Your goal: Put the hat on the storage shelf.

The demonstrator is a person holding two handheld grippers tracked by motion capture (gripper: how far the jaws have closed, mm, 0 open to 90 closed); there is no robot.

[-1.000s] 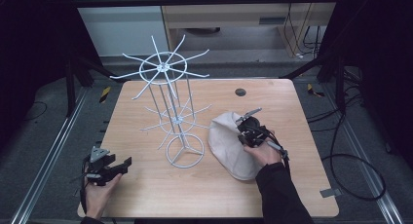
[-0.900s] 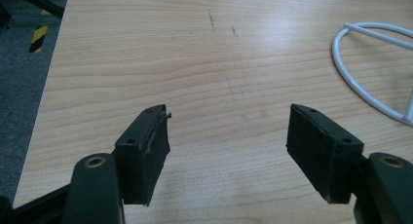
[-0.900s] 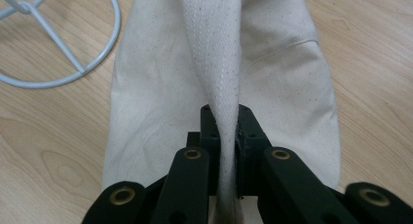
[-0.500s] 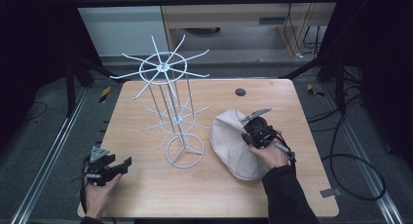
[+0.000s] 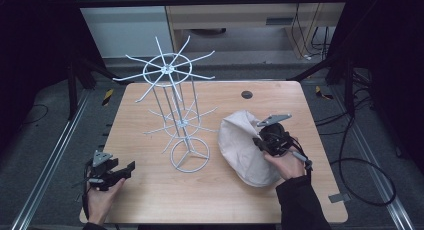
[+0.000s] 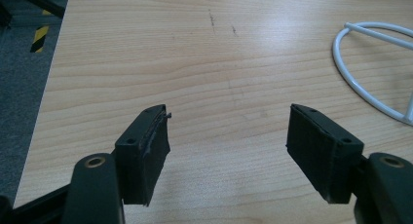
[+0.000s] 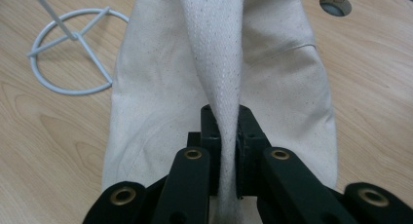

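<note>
A cream cloth bag (image 5: 245, 147) lies on the right half of the wooden table (image 5: 150, 190), beside a white wire rack (image 5: 172, 97) with spoke arms. My right gripper (image 5: 265, 139) is shut on the bag's woven strap (image 7: 216, 63), which runs up taut from between the pads while the bag (image 7: 160, 87) spreads below. My left gripper (image 5: 127, 168) rests low at the table's front left corner, open, with bare wood between its pads (image 6: 153, 141).
The rack's round wire base (image 5: 189, 154) stands just left of the bag, also seen as wire base (image 7: 73, 58) and wire base (image 6: 370, 73). A dark round hole (image 5: 246, 94) sits near the table's far edge. Cables lie on the floor at right.
My right gripper has lifted and drifted right with the strap, pulling the bag's top edge up and over. The left gripper has stayed put.
</note>
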